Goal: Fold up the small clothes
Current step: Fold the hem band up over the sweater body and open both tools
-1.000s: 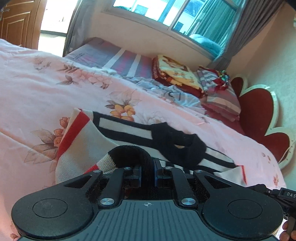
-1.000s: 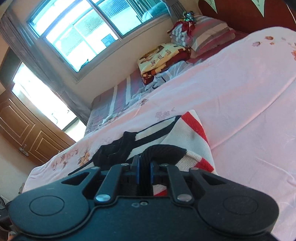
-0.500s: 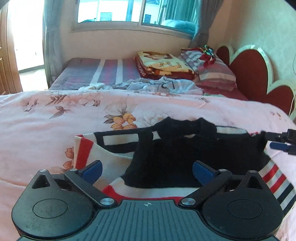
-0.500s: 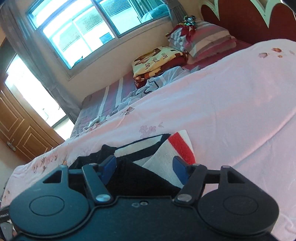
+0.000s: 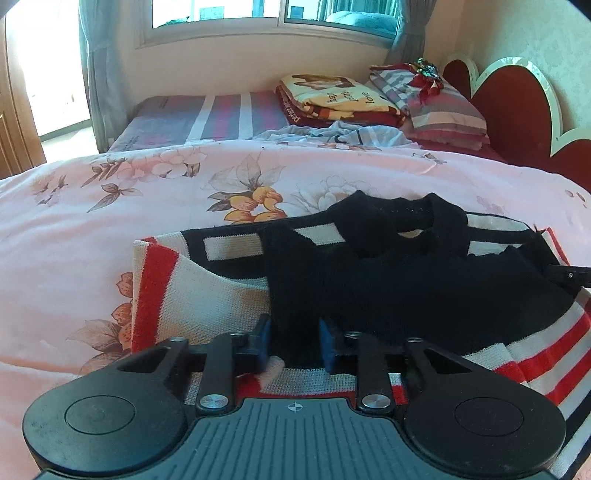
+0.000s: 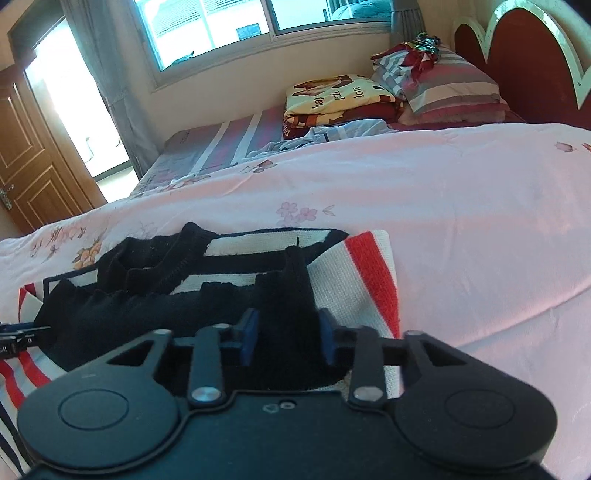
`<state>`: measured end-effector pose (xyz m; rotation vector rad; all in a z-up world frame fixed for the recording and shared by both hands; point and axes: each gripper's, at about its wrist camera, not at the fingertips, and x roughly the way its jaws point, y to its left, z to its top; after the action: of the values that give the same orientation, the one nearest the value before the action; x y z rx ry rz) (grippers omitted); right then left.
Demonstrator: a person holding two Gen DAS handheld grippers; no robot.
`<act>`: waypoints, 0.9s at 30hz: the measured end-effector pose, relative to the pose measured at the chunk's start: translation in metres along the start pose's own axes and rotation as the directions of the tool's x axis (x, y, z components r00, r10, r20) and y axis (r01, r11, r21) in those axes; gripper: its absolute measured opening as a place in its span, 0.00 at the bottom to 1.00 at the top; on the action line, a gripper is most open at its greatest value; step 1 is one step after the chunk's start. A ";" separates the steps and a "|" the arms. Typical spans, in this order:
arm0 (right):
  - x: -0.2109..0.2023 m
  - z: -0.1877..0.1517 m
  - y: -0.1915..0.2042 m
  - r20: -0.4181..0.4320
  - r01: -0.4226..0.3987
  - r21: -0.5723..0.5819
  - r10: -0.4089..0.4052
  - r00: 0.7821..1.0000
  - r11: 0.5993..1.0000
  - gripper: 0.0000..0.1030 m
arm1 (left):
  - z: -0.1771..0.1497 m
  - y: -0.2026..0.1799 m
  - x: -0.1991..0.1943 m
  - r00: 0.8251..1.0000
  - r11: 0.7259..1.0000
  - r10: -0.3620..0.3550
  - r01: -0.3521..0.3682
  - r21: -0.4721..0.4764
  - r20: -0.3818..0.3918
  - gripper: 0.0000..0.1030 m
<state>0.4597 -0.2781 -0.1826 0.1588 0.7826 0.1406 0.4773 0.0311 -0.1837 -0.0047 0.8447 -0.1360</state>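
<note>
Mid-fold. Striped sweater (image 5: pixel 369 280) flat on bed (image 5: pixel 110 221), just ahead of both tools. Left tool (image 5: pixel 294 345) and right tool (image 6: pixel 287 338) just closing, nipping black fabric bunch. Next: lift together, fold away.

- The left wrist view is taken low and close from behind the left claw (image 5: pixel 293 345), tilted down across the bed (image 5: pixel 92 229) toward the window (image 5: pixel 258 14).
- The right wrist view is set likewise behind the right claw (image 6: pixel 288 338), rolled slightly.
- The striped sweater (image 5: pixel 388 280), folded blanket (image 6: pixel 332 96), pillows (image 5: pixel 436 107) and headboard (image 6: pixel 532 70) are shared by both views.
</note>
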 end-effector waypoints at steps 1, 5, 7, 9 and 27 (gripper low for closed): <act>-0.001 -0.001 0.004 0.008 0.005 -0.023 -0.004 1.000 1.000 0.06 | -0.001 -0.003 -0.002 1.000 1.000 0.004 -0.004 0.014 0.007 0.18; -0.009 0.000 0.004 0.056 -0.014 -0.002 0.014 0.998 1.000 0.06 | -0.001 -0.004 -0.010 0.997 0.999 0.036 -0.036 0.005 0.070 0.06; -0.014 0.008 0.003 0.104 -0.010 0.005 0.009 0.995 1.000 0.05 | 0.004 0.002 -0.014 0.992 0.997 0.066 -0.063 -0.033 0.112 0.06; -0.020 0.016 0.003 0.149 -0.001 0.006 0.000 0.989 1.000 0.05 | 0.009 0.007 -0.015 0.987 0.995 0.094 -0.087 -0.053 0.133 0.05; 0.033 0.020 -0.012 0.113 0.145 -0.004 -0.144 0.983 0.989 0.07 | 0.009 0.029 0.025 0.964 0.965 0.253 -0.244 -0.100 0.088 0.02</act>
<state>0.4979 -0.2855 -0.1942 0.0970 0.6785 -0.0013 0.5041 0.0562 -0.1976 0.0114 0.7438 0.1373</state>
